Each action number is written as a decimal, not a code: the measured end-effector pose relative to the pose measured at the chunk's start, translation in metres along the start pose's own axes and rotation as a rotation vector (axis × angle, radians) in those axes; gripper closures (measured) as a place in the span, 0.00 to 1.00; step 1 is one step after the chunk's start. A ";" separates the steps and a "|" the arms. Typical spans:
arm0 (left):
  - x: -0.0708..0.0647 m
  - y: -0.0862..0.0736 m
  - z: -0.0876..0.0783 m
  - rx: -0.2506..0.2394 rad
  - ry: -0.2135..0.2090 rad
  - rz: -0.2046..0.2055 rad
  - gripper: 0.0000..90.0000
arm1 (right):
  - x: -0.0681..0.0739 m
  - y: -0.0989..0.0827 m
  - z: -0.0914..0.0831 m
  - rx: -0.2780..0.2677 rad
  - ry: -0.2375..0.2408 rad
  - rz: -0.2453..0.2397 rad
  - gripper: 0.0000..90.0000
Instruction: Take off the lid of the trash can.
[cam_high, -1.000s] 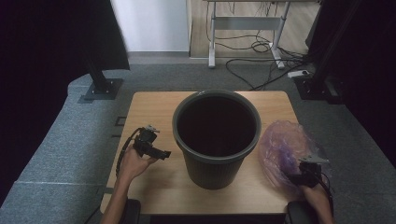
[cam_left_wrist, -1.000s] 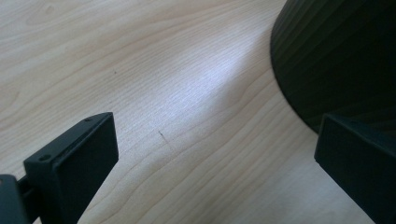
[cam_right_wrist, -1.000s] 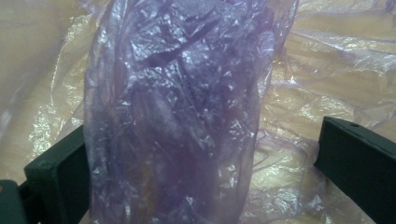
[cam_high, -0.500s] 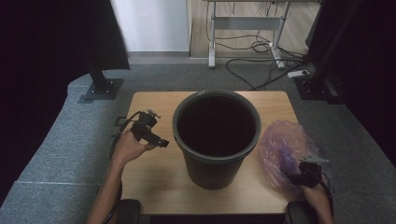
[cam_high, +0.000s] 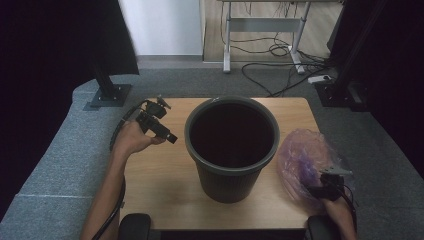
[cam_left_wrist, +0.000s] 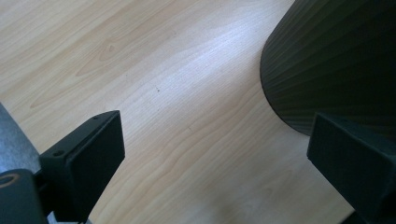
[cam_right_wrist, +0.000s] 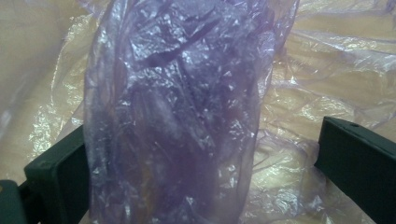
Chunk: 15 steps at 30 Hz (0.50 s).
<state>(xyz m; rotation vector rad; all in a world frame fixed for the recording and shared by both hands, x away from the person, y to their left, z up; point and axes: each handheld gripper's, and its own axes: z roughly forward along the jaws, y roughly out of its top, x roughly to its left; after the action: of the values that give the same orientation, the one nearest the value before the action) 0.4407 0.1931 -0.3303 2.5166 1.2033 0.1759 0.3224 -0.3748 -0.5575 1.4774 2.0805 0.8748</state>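
A dark grey plastic bin (cam_high: 231, 145) stands upright in the middle of the wooden table (cam_high: 160, 185); its ribbed wall (cam_left_wrist: 336, 60) fills the upper right of the left gripper view. My left gripper (cam_high: 170, 136) hovers left of the bin, jaws open and empty (cam_left_wrist: 210, 154) over bare wood. A crumpled translucent purple plastic bag (cam_high: 306, 160) lies on the table right of the bin. My right gripper (cam_high: 320, 191) sits at the bag's near edge, jaws wide open, with a bunched fold of the bag (cam_right_wrist: 177, 116) standing between them.
Grey padded surfaces (cam_high: 65, 165) flank the table on both sides. Behind it are a black stand base (cam_high: 107, 95), a white desk frame (cam_high: 260, 30) and loose cables (cam_high: 280, 65) on the floor. Dark curtains hang at left and right.
My left hand has lifted its gripper from the table's near left and carried it forward, toward the bin's upper left side. The right gripper and the bag have stayed put.
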 end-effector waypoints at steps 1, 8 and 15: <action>0.001 0.003 -0.003 0.005 -0.003 -0.002 0.05 | 0.000 0.000 0.000 0.000 0.000 0.000 0.00; 0.000 0.023 -0.035 0.008 0.002 -0.020 0.14 | 0.000 0.000 0.000 0.000 0.000 0.001 0.00; -0.010 0.045 -0.064 0.013 0.002 -0.011 0.18 | 0.000 0.000 0.000 0.000 0.000 0.001 0.00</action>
<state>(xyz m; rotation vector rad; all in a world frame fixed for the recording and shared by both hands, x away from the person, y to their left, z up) 0.4503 0.1753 -0.2538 2.5213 1.2223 0.1681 0.3224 -0.3747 -0.5576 1.4784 2.0800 0.8756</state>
